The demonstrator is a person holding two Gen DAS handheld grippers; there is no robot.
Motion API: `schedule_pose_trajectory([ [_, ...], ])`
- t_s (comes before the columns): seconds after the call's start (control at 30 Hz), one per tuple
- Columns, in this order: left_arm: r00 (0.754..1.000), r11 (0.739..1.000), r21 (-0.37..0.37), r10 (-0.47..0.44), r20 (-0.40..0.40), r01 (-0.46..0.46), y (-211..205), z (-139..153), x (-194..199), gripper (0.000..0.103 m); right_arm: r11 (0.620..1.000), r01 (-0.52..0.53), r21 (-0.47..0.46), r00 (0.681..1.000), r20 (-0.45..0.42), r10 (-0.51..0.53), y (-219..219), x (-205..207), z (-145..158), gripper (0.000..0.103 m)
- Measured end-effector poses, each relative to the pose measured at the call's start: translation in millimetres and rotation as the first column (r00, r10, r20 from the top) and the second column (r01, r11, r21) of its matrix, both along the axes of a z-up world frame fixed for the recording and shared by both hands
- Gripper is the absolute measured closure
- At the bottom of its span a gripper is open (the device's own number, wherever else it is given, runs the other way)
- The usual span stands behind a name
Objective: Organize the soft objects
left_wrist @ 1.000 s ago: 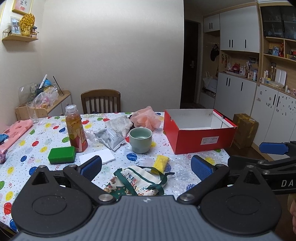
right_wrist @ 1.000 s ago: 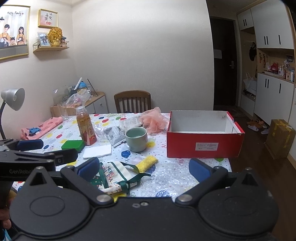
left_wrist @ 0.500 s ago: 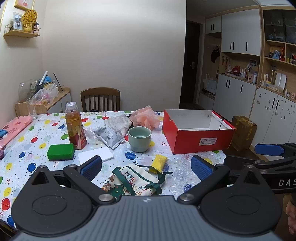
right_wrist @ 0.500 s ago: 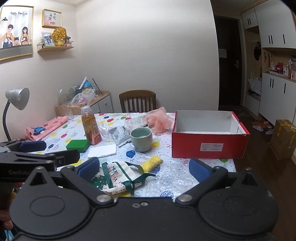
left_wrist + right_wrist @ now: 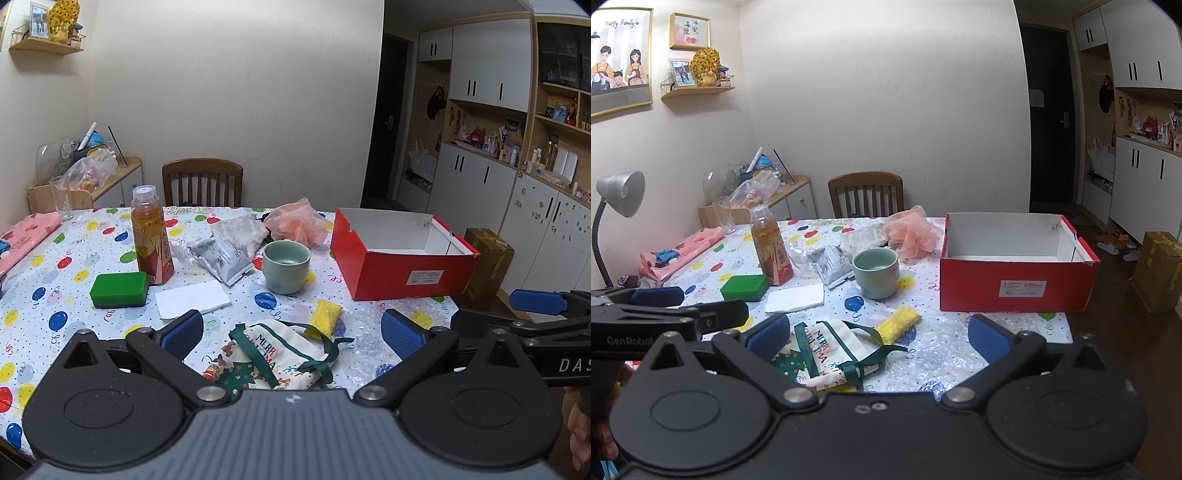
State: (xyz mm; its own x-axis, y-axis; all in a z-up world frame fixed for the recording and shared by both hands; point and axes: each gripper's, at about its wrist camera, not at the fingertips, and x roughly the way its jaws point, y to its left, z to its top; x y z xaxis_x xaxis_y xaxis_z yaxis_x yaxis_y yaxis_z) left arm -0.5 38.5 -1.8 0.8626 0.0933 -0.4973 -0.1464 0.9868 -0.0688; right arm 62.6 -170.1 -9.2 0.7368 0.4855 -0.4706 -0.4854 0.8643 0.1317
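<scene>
A Christmas cloth bag with green ribbon lies at the table's near edge, between both grippers' fingers in view. A yellow sponge lies just beyond it. A green sponge, a pink mesh puff and a white fuzzy cloth lie farther back. An empty red box stands at the right. My left gripper and right gripper are both open and empty, held above the near edge.
A tea bottle, a green cup, a grey foil packet, a white napkin and bubble wrap are on the balloon tablecloth. A chair stands behind. A lamp is at left.
Both grippers have drifted slightly, shifting the views a little to the left and up. Nothing on the table has moved; both stay open.
</scene>
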Motion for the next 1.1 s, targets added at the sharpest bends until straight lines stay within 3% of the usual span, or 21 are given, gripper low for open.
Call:
schedule_pose_trajectory([
  [0.63,0.997,0.997,-0.024,-0.069,-0.030,0.068,25.4,-12.0,37.7,0.000,0.998,0.059,-0.017,0.997,-0.049,-0.060,18.9,28.4,-11.5,0.002],
  [1.1,0.982,0.991,-0.032,-0.130,-0.138,0.127,46.5,-49.6,74.9,0.000,0.989,0.127,-0.075,0.978,-0.154,-0.137,21.3,55.8,-43.7,0.002],
])
